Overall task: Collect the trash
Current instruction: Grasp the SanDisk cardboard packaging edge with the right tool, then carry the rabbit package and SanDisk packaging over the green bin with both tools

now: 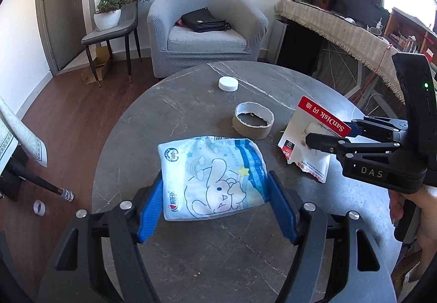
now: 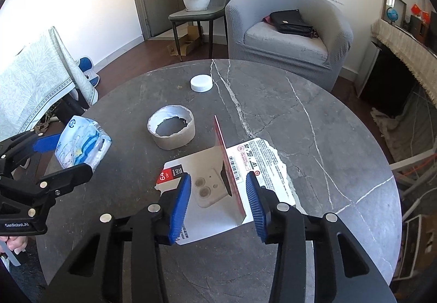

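Trash card pack [image 2: 232,177] stands between the right gripper [image 2: 218,203]'s open fingers, not pinched, while the left gripper [image 1: 215,193] squeezes the tissue pack [image 1: 213,177].

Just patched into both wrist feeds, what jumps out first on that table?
The left gripper clamps a blue-and-white tissue pack with a cartoon bunny near the round table's left edge. The right gripper straddles torn SanDisk card packaging; a cardboard tape core and white cap lie beyond.

Grey armchair [image 1: 206,30], wooden floor [image 1: 62,101]
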`<move>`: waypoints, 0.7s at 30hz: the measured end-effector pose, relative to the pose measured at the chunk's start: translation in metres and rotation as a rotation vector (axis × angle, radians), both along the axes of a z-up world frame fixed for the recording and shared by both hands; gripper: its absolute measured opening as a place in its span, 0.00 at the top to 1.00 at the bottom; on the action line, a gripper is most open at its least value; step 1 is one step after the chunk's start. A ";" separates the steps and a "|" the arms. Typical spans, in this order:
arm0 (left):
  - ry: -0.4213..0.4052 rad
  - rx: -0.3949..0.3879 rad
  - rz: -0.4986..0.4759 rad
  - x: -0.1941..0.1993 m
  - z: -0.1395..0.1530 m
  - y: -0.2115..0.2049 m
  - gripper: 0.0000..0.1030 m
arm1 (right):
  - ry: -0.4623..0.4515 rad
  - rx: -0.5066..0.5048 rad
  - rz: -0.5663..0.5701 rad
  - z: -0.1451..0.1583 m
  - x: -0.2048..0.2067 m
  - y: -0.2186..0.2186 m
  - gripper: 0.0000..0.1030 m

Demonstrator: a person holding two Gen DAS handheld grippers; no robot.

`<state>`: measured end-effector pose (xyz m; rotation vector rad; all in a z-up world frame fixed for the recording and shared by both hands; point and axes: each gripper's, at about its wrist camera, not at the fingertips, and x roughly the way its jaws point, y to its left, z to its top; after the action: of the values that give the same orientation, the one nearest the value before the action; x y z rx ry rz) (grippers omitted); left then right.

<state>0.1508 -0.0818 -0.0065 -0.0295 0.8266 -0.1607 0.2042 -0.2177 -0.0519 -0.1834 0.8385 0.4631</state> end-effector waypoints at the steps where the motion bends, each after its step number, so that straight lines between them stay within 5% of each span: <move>1: -0.004 0.003 -0.003 0.000 0.001 0.001 0.29 | -0.003 0.000 -0.004 0.001 0.001 0.001 0.63; 4: -0.015 0.008 -0.012 -0.002 0.003 0.005 0.29 | -0.004 -0.010 -0.010 0.000 0.003 0.004 0.69; 8: -0.021 0.009 -0.014 -0.004 0.005 0.013 0.29 | 0.005 -0.011 -0.011 -0.002 0.005 0.007 0.98; 21: -0.060 -0.008 0.025 -0.021 0.023 0.051 0.29 | -0.038 -0.032 0.001 0.027 -0.018 0.015 0.99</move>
<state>0.1296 -0.0311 0.0164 -0.0419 0.7656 -0.1410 0.1861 -0.2031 -0.0251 -0.2212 0.8089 0.4461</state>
